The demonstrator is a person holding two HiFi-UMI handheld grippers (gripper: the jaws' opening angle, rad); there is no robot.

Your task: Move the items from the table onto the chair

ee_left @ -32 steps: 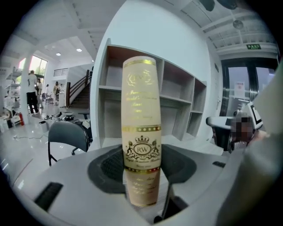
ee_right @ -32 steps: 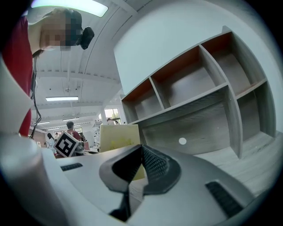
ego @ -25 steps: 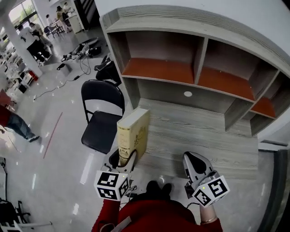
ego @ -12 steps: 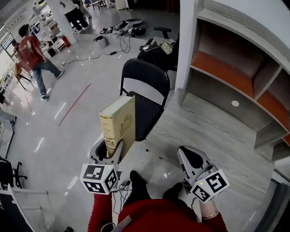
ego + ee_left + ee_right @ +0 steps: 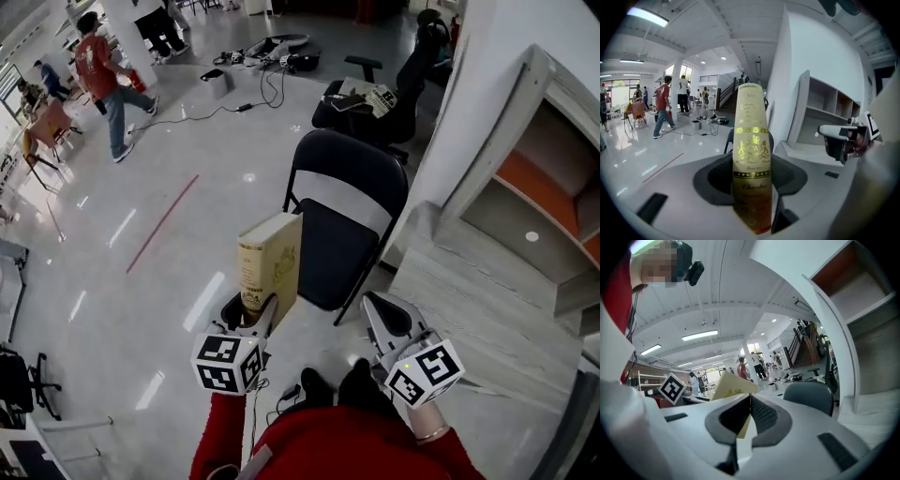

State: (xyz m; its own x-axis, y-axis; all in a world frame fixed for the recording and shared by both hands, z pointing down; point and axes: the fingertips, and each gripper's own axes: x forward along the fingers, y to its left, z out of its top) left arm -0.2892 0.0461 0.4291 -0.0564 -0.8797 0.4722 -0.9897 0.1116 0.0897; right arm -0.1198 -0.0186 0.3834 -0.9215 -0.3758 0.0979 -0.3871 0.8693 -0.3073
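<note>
A cream hardback book with gold print stands upright in my left gripper, whose jaws are shut on its lower end. In the left gripper view the book's spine fills the gap between the jaws of the left gripper. The black folding chair stands just beyond the book, its seat bare. My right gripper hangs to the right of the book, shut and holding nothing; its own view shows the right gripper with pads touching, the book behind and the chair ahead.
The grey wooden table with its shelf unit lies at the right. A black office chair with things on it stands behind the folding chair. Cables lie on the glossy floor; people walk at far left.
The view has swung left from the table to the folding chair. Both grippers travelled that way, the left still carrying the upright book; the chair now sits directly ahead.
</note>
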